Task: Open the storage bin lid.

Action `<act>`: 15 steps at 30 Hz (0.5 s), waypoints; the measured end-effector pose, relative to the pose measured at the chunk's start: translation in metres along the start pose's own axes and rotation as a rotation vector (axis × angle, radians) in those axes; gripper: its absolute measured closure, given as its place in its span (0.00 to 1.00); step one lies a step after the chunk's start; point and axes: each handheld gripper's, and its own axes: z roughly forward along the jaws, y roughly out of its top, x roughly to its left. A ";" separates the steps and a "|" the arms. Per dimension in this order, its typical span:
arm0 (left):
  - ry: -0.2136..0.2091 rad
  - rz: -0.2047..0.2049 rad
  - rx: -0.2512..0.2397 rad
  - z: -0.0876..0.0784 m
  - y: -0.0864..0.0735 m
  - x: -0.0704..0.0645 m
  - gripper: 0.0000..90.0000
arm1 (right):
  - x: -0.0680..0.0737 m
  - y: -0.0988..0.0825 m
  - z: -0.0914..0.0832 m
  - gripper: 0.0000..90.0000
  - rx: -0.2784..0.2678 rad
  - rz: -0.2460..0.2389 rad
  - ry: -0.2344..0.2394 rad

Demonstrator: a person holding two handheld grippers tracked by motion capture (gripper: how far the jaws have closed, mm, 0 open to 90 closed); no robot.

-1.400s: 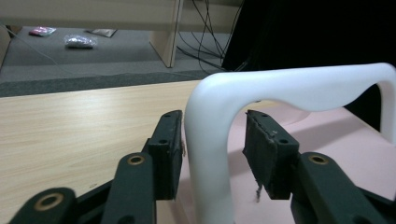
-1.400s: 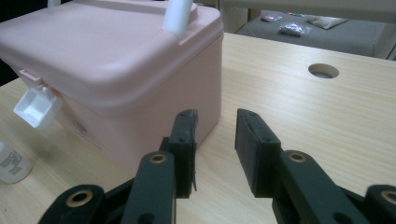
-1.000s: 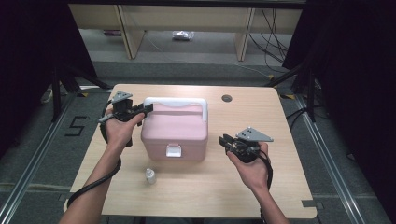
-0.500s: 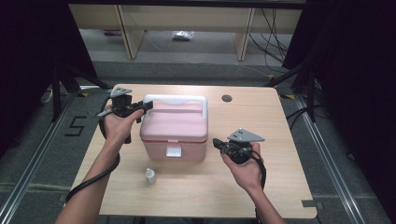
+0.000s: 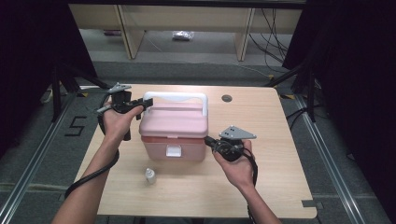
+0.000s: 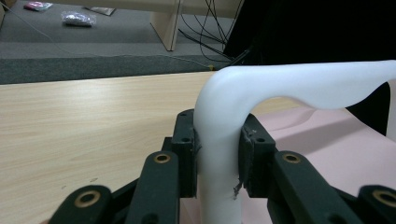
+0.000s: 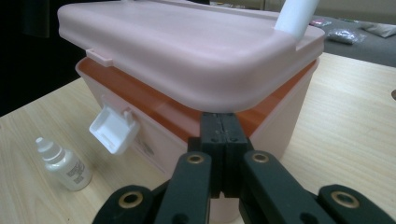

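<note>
The left gripper (image 6: pixel 217 161) is pinching the white handle (image 6: pixel 299 84) of the pink storage box (image 5: pixel 173 131) mid-table, apparently raising its lid (image 7: pixel 187 46), while the right gripper (image 7: pixel 219 135), jaws pressed together, is bracing the box's near corner.

Box: your pink plastic box (image 5: pixel 173 133) looks smooth and softly matt, with an orange inner rim.
Handle: its white plastic handle (image 6: pixel 243 121) is smooth, faintly satin.
Latch: the white plastic latch (image 7: pixel 113 128) has a slight gloss.
Bottle: your small translucent plastic dropper bottle (image 7: pixel 63 163) carries a paper label.
Table: the light wood-grain table (image 5: pixel 275 140) is matt.
Jaws: your grippers' jaws are matt black plastic with brass-coloured rivets.
</note>
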 end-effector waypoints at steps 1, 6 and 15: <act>-0.001 -0.001 -0.002 0.000 0.000 0.000 0.79 | 0.002 0.000 0.000 1.00 0.001 0.034 0.006; -0.002 0.019 -0.008 -0.001 0.000 0.001 0.79 | 0.003 0.002 0.001 1.00 -0.017 0.009 -0.004; 0.009 0.156 -0.072 -0.018 0.004 0.002 0.61 | 0.005 0.003 0.002 1.00 -0.014 0.022 -0.006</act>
